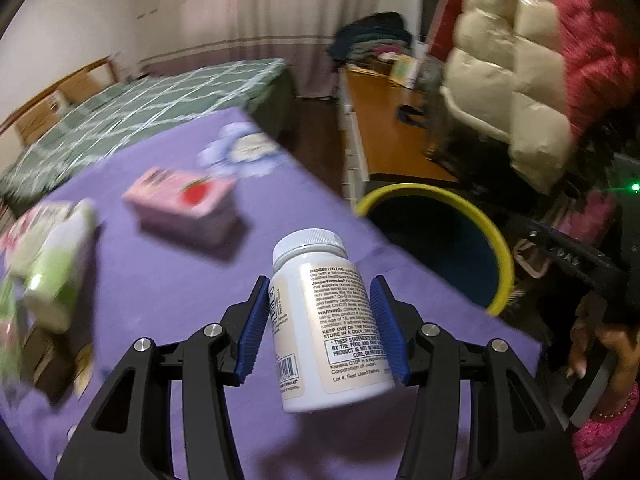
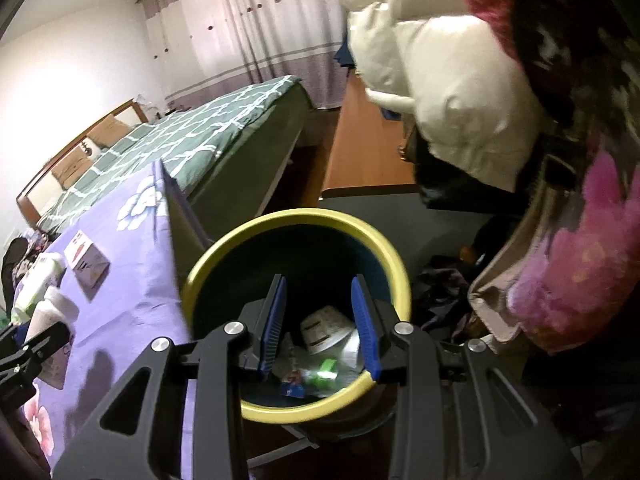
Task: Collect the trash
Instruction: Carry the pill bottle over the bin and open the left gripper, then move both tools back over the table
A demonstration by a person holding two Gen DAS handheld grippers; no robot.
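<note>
My left gripper (image 1: 320, 300) is shut on a white supplement bottle (image 1: 320, 312) and holds it above the purple table (image 1: 180, 300). A yellow-rimmed bin (image 1: 496, 256) stands to the right of the table edge. My right gripper (image 2: 318, 312) is open and empty, right above the bin (image 2: 396, 264). Trash lies inside: a white bowl (image 2: 326, 330), green and blue wrappers (image 2: 320, 372). On the table lie a pink carton (image 1: 180, 200) and a green-white pack (image 1: 60, 264). The bottle (image 2: 52, 312) and left gripper also show at the left edge of the right wrist view.
A bed with a green checked cover (image 2: 180, 144) lies beyond the table. A wooden desk (image 1: 384, 128) with piled clothes stands behind the bin. The person's cream and pink jacket (image 1: 520, 60) fills the right side. Clutter lies on the floor (image 2: 444, 292) by the bin.
</note>
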